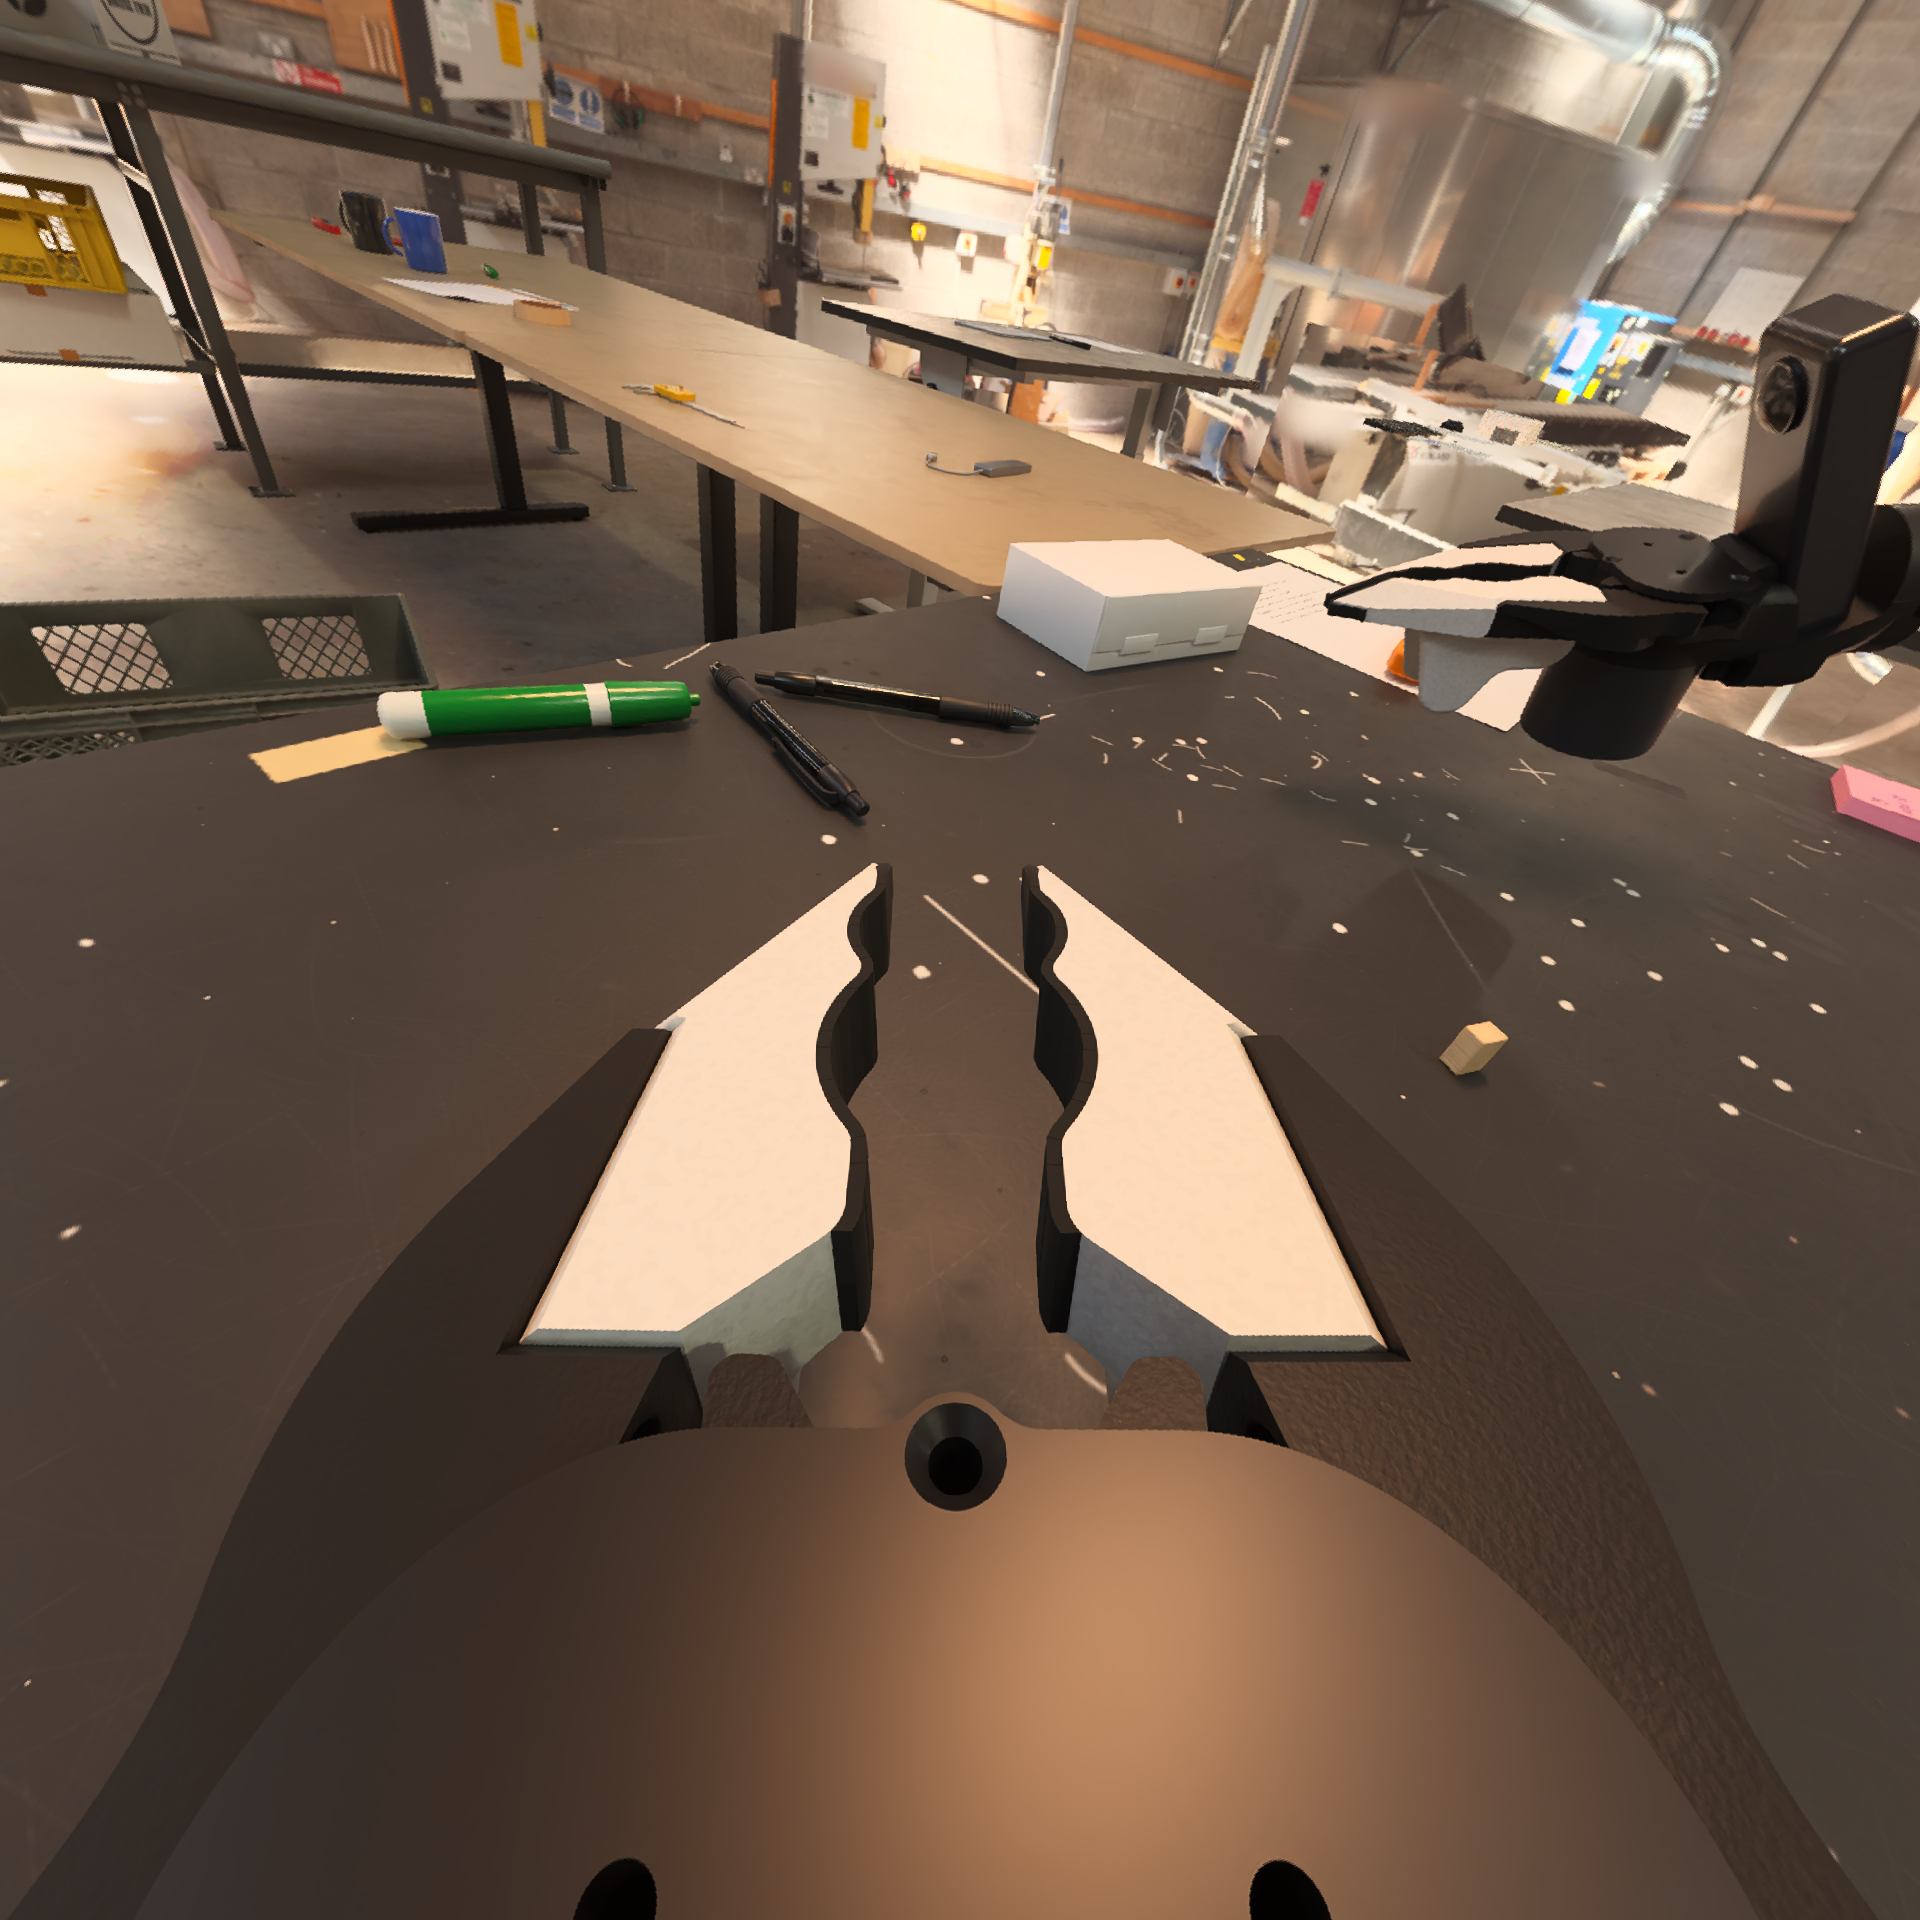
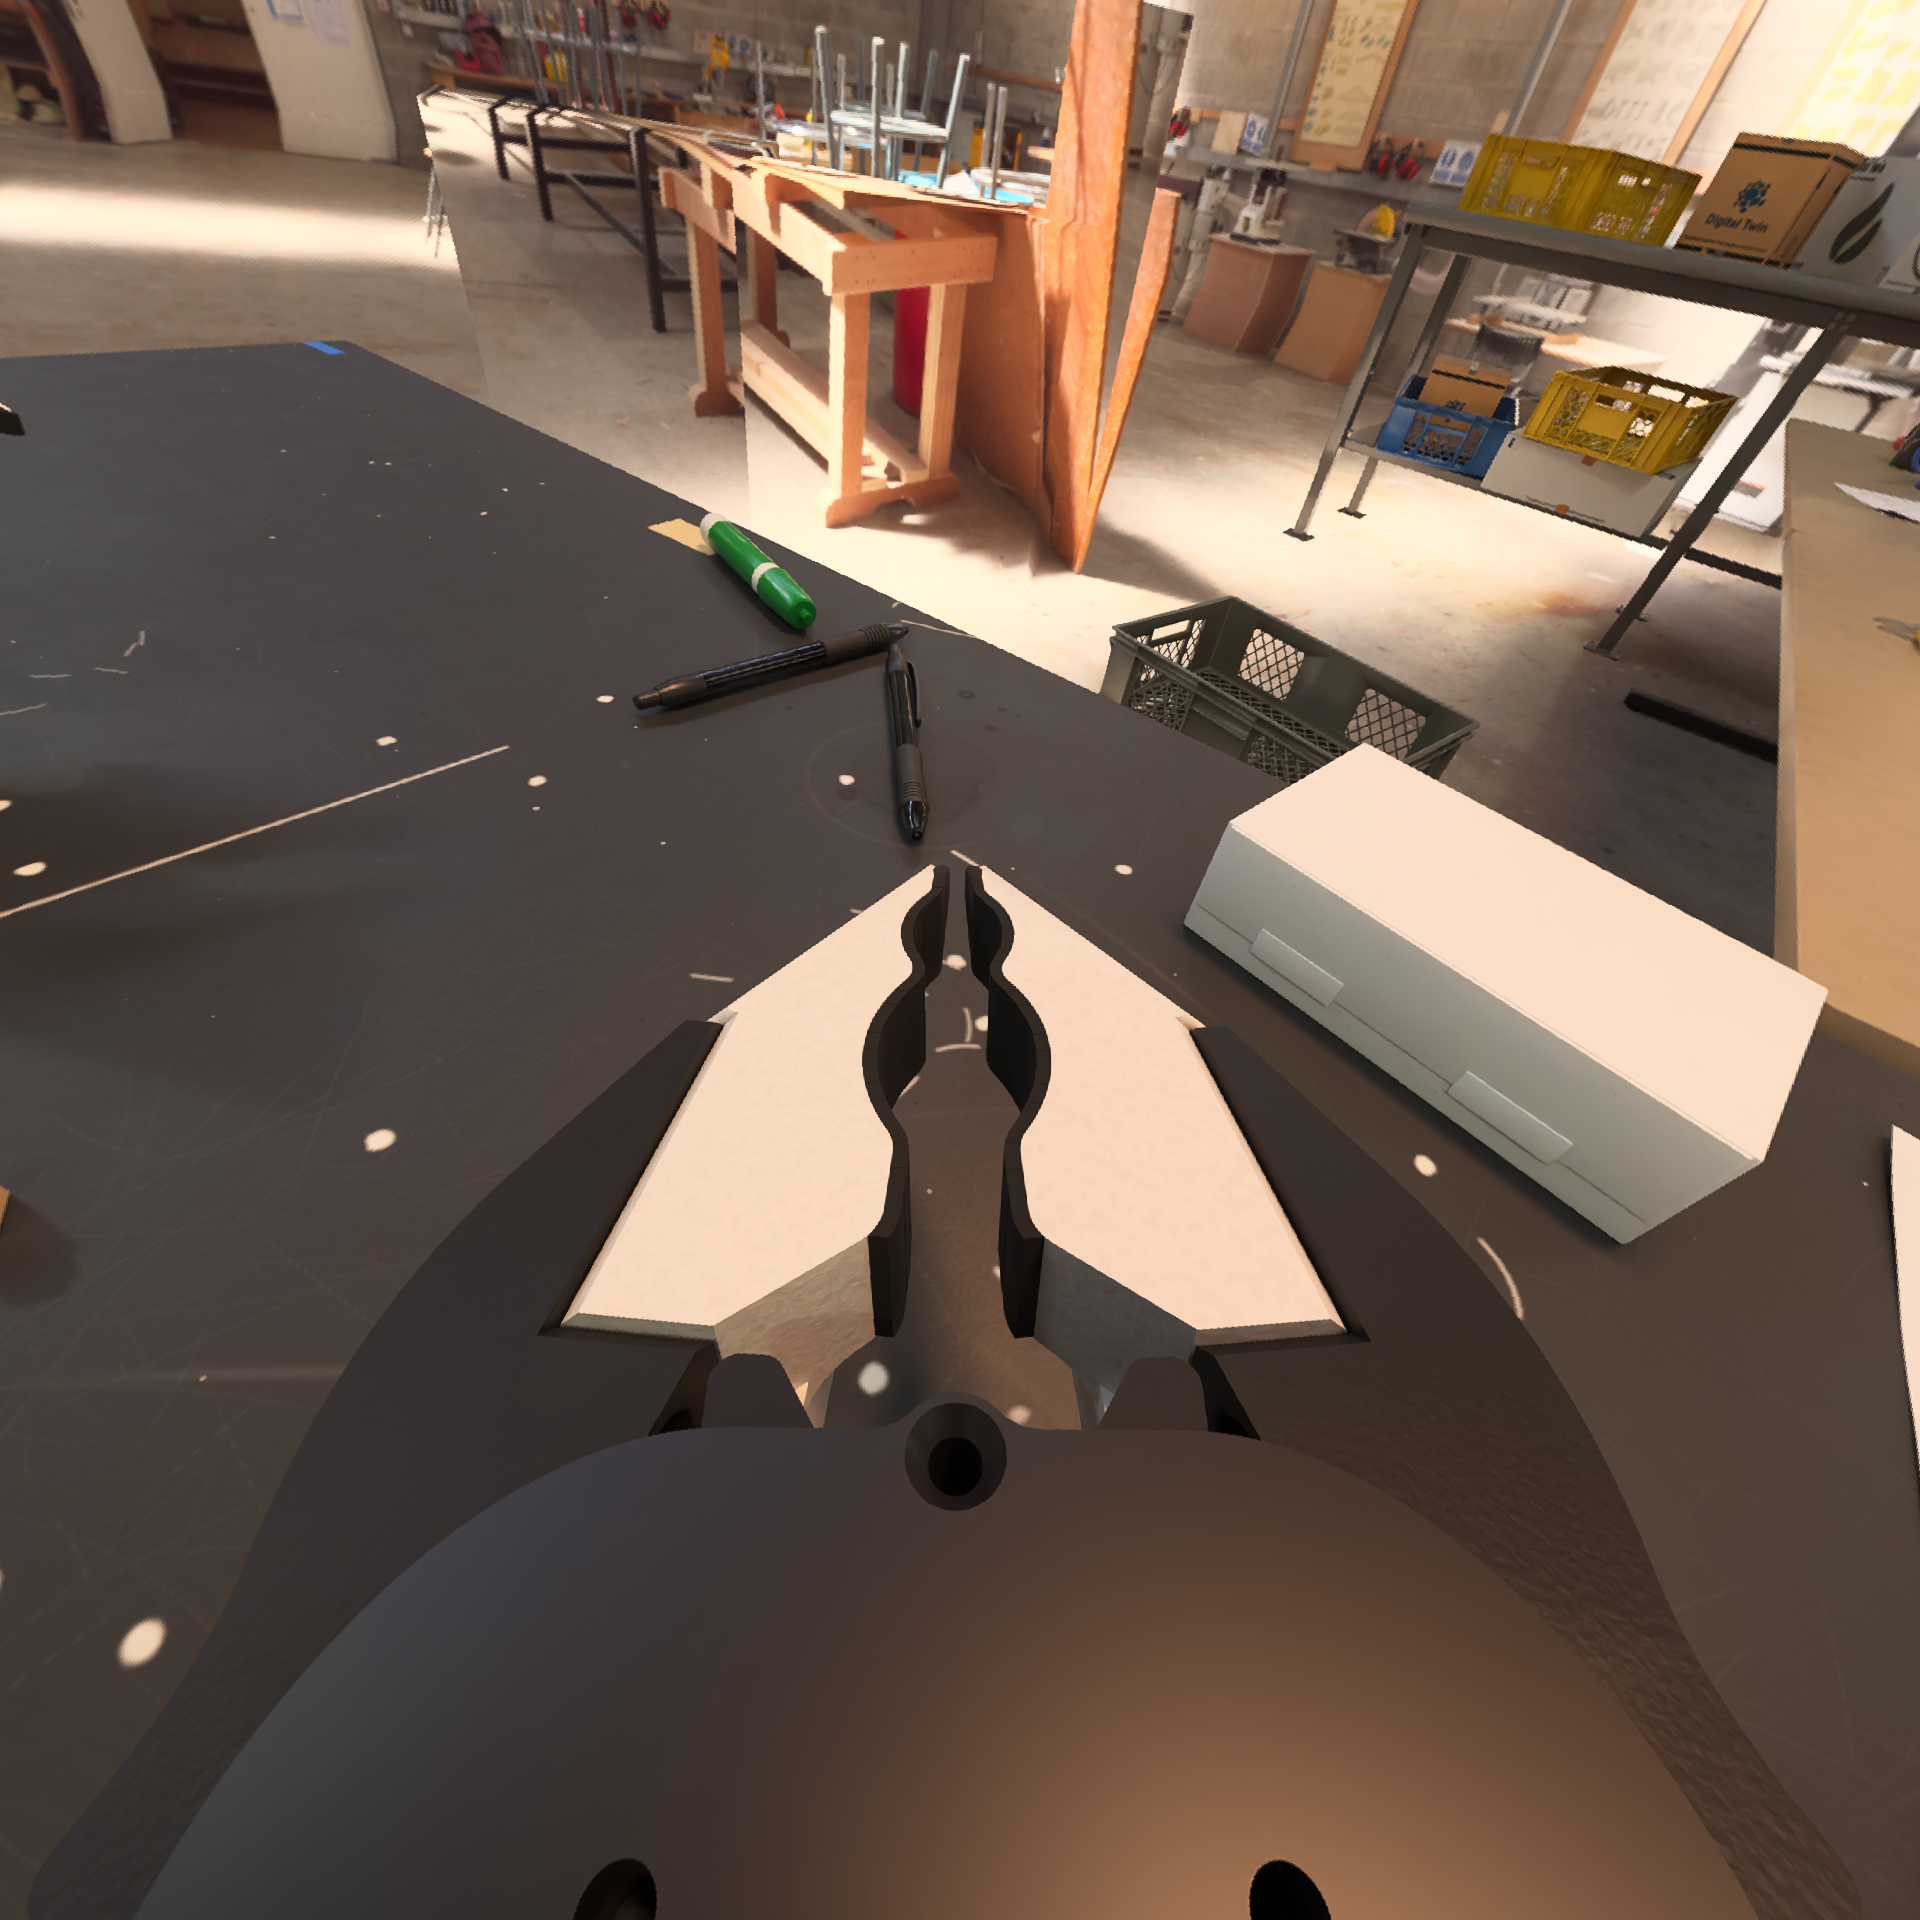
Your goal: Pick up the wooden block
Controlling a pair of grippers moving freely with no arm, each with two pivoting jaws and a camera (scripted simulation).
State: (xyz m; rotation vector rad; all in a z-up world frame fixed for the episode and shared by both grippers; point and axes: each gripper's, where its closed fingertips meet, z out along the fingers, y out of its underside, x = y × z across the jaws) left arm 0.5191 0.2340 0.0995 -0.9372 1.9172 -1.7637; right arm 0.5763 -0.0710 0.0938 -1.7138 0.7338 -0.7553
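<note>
The wooden block [image 1: 1473,1046] is a small pale cube lying on the dark table [image 1: 312,1039], to the right of my left gripper and a little behind its fingertips. My left gripper [image 1: 956,878] is open and empty, low over the table, with bare tabletop between its fingers. My right gripper [image 2: 956,875] has its fingertips almost touching and holds nothing. It also shows in the left wrist view [image 1: 1351,608], hovering above the table at the far right, beyond the block. The block does not clearly show in the right wrist view.
A green marker [image 1: 535,709] and two black pens [image 1: 790,748] [image 1: 899,698] lie ahead of the left gripper. A white box [image 1: 1127,603] stands at the table's far edge, close right of my right gripper [image 2: 1507,987]. A pink eraser [image 1: 1881,802] lies far right. A grey crate [image 1: 208,655] sits beyond the table.
</note>
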